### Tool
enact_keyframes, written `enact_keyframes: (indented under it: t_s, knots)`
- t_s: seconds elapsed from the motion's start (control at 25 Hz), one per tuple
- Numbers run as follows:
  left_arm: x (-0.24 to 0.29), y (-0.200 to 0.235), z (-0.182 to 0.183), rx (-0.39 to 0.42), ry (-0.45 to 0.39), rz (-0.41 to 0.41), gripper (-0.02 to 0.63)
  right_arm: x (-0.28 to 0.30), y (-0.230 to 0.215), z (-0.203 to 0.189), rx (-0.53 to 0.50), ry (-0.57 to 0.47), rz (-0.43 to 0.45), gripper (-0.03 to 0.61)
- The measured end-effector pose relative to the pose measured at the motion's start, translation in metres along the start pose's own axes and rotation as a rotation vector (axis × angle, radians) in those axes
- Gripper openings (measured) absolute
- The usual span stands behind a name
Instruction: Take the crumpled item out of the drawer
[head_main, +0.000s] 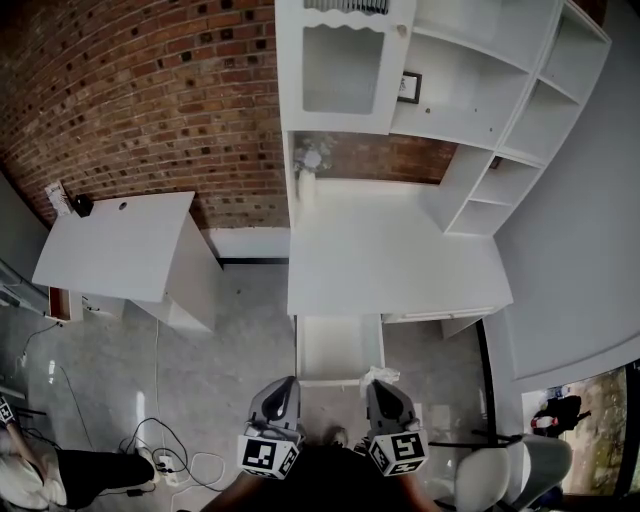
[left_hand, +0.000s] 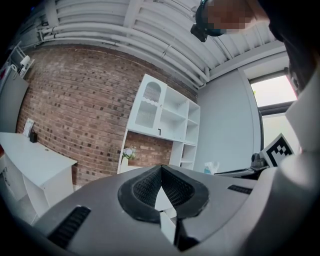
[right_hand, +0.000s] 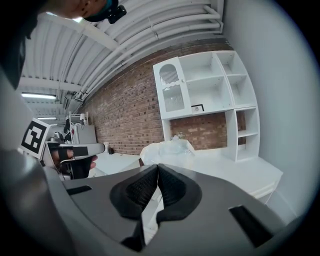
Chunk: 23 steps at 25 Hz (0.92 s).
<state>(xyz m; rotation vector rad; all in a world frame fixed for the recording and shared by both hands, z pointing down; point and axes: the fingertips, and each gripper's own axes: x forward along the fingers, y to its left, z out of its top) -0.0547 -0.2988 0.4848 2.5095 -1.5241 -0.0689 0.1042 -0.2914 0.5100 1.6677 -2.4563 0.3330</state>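
Note:
The white drawer (head_main: 338, 347) under the white desk (head_main: 390, 260) stands pulled out, and its inside shows only bare white. My right gripper (head_main: 376, 386) hangs just off the drawer's front right corner, shut on a crumpled white item (head_main: 381, 375). In the right gripper view the crumpled item (right_hand: 168, 148) bulges out beyond the closed tips of the right gripper (right_hand: 158, 166). My left gripper (head_main: 284, 384) is level with it by the drawer's front left corner. Its jaws meet in the left gripper view (left_hand: 161, 168) with nothing between them.
A white shelf unit (head_main: 470, 90) with a cupboard door stands on the desk against the brick wall. A second white desk (head_main: 120, 245) is at the left. Cables and a power strip (head_main: 165, 462) lie on the floor at the lower left. A white chair (head_main: 505, 475) stands at the lower right.

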Motion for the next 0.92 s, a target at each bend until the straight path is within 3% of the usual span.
enact_keyframes:
  t_s: [0.92]
  knots:
    - [-0.017,-0.006,-0.007,-0.005,0.004,-0.015,0.025,-0.013,0.012,-0.001,-0.025,-0.017,0.001,0.017]
